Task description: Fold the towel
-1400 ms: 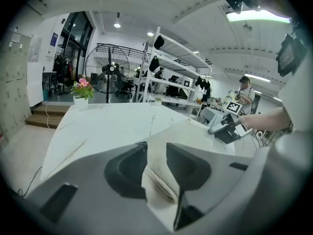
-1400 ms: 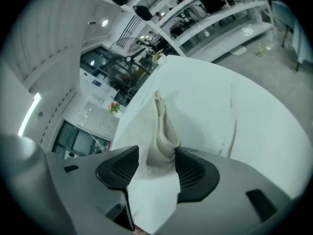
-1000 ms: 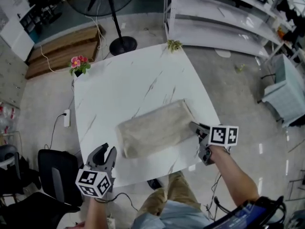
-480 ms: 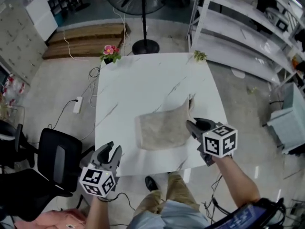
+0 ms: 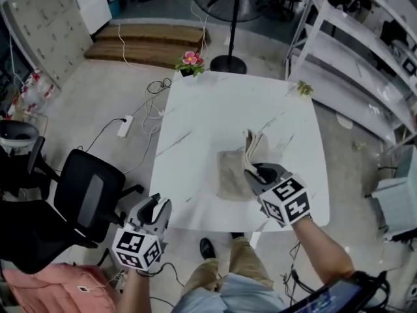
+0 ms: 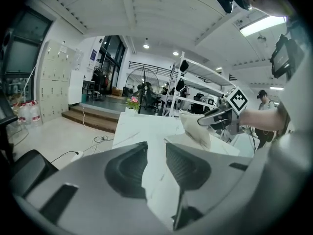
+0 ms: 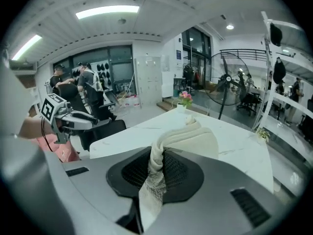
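My grey right gripper (image 5: 256,172) has raised 1 end of the beige rectangular cloth towel (image 5: 231,175) leftward over its flat half.

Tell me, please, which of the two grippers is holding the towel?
The right gripper: its jaws are shut on a bunched edge of the towel, raised off the table. The left gripper has its jaws apart with nothing between them.

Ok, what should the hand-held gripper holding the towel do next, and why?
Probably carry the pinched edge leftward across the towel and lay it down: the right hand-held gripper is shut on a lifted edge, and the rest lies flat on the table.
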{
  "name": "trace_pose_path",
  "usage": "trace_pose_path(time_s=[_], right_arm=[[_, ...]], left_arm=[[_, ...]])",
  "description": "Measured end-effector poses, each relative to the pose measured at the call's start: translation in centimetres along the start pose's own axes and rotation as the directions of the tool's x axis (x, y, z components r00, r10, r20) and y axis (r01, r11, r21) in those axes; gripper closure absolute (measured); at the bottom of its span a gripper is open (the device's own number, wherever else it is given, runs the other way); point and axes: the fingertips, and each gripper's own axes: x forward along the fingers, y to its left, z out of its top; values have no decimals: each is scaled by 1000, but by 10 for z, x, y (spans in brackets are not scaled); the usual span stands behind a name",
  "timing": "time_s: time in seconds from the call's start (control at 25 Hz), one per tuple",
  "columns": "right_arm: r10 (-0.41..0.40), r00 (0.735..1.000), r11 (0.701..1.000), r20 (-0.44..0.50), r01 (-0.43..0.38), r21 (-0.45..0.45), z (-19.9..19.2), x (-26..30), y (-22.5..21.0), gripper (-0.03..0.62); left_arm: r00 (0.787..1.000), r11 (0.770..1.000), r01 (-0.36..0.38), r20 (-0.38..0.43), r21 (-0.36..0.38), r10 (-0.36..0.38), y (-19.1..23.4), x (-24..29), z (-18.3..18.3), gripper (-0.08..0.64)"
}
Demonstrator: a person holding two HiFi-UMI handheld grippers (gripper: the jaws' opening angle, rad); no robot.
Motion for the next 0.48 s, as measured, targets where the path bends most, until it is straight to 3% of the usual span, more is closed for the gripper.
trace_pose_path(time_s=[0.48], right_arm=[[76, 978, 967, -194, -119, -224, -44, 65, 51, 525]], left_arm=[[998, 997, -61, -37, -53, 59, 19, -29, -34, 437]])
